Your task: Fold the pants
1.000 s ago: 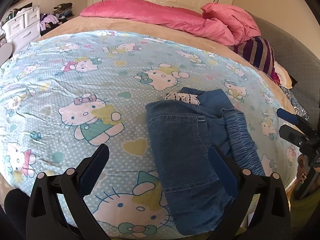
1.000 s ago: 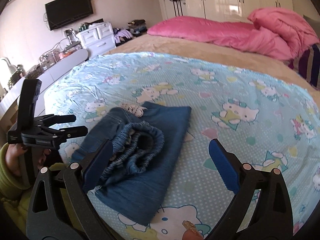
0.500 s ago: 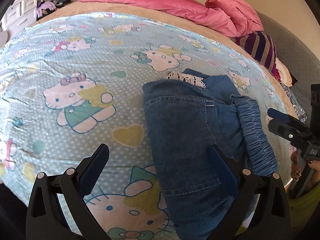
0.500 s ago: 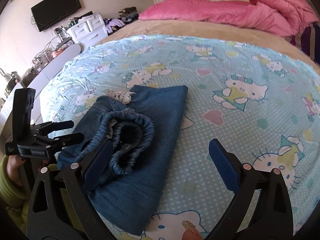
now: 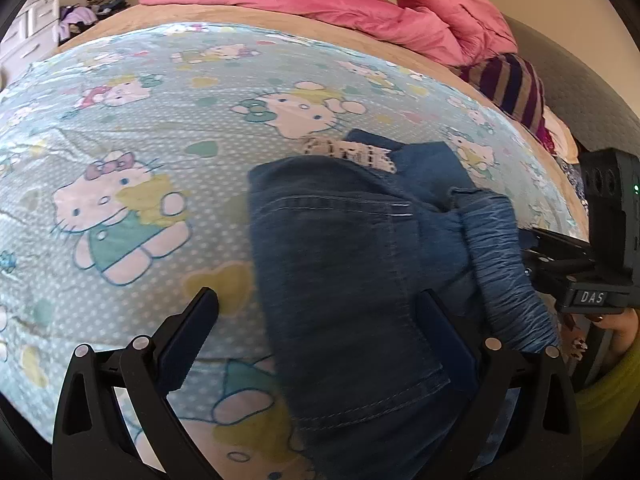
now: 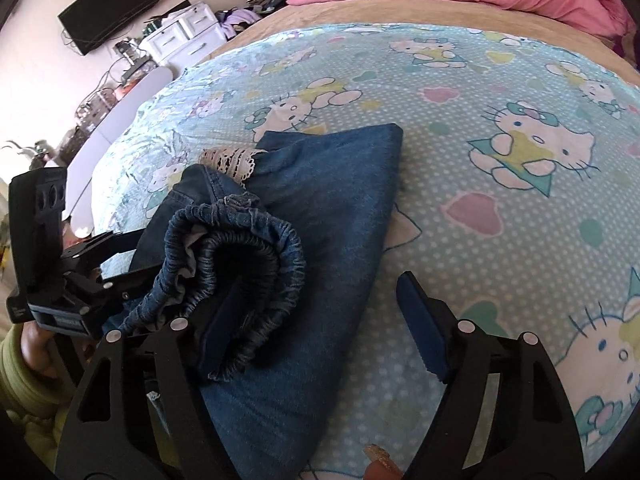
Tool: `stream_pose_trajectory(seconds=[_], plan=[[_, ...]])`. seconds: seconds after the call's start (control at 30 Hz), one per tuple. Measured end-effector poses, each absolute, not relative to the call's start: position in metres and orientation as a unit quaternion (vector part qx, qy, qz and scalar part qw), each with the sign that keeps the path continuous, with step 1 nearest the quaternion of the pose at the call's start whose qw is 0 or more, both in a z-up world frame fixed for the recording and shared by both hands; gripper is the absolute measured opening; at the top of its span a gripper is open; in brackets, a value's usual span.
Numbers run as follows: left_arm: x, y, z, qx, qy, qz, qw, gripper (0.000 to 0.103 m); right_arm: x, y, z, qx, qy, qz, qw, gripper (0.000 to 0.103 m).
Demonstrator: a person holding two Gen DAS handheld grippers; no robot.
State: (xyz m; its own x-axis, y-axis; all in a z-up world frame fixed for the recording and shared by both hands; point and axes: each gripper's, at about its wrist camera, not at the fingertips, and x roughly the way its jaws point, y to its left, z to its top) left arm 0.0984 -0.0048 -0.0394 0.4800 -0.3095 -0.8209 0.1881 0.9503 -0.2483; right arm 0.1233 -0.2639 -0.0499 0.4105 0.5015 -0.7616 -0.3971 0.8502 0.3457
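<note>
Folded denim pants (image 5: 352,280) lying on the bed, on the cartoon-cat sheet (image 5: 120,160), close to the near edge of the bed. Elastic waistband (image 6: 240,264) bunched up in a loop on top of the fold, toward the near edge. Strip of cream lace trim (image 6: 232,160) poking out at the far end of the pants.

Left claw (image 5: 316,344) spread wide, low over the near edge of the bed; left finger (image 5: 188,332) over bare sheet, right finger over denim, lower part of the folded pants between them. Pads not seen pressing on the cloth (contact with fabric underneath: cannot tell).

Right claw (image 6: 320,324) spread, jaws just been closing in; left finger (image 6: 224,320) reaching into the opening of the waistband loop, right finger (image 6: 424,328) over sheet just beside the right edge of the pants. Waistband and part of the fold between the fingers, not pinched.

Person's hand (image 6: 36,344) in a yellow-green sleeve (image 6: 20,376) holding the left claw's handle at the near left corner of the right wrist view.

Pink duvet (image 5: 320,4) heaped along the far edge of the bed; striped cloth (image 5: 508,84) at the far right corner. White drawers (image 6: 188,36) and a wall TV (image 6: 112,4) beyond the bed (left side of the right wrist view).
</note>
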Motion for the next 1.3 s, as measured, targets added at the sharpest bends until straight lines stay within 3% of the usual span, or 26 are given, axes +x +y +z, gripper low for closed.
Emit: stream_pose_trajectory(seconds=[0.13, 0.2, 0.33, 0.4, 0.47, 0.53, 0.6, 0.8, 1.3], plan=[[0.101, -0.012, -0.042, -0.068, 0.490, -0.165, 0.853, 0.098, 0.124, -0.259, -0.050, 0.052, 0.465, 0.285, 0.836, 0.070], [0.101, -0.014, -0.043, -0.076, 0.489, -0.177, 0.851, 0.098, 0.124, -0.258, -0.050, 0.056, 0.461, 0.300, 0.833, 0.063], [0.103, -0.015, -0.044, -0.094, 0.490, -0.190, 0.845, 0.093, 0.123, -0.252, -0.051, 0.052, 0.457, 0.313, 0.831, 0.060], [0.104, -0.018, -0.044, -0.094, 0.491, -0.197, 0.843, 0.075, 0.121, -0.248, -0.048, 0.044, 0.450, 0.320, 0.832, 0.047], [0.103, -0.022, -0.041, -0.087, 0.490, -0.196, 0.845, 0.069, 0.117, -0.243, -0.042, 0.031, 0.440, 0.330, 0.834, 0.031], [0.103, -0.023, -0.038, -0.084, 0.487, -0.195, 0.847, 0.062, 0.111, -0.239, -0.034, 0.012, 0.425, 0.327, 0.844, 0.028], [0.104, -0.020, -0.033, -0.087, 0.483, -0.197, 0.849, 0.049, 0.109, -0.238, -0.028, 0.007, 0.412, 0.327, 0.850, 0.017], [0.112, -0.017, -0.016, -0.077, 0.465, -0.197, 0.859, 0.043, 0.118, -0.229, -0.008, -0.007, 0.387, 0.336, 0.858, 0.017], [0.174, 0.006, 0.008, -0.062, 0.438, -0.164, 0.882, 0.044, 0.188, -0.196, 0.014, -0.023, 0.360, 0.333, 0.871, 0.017]])
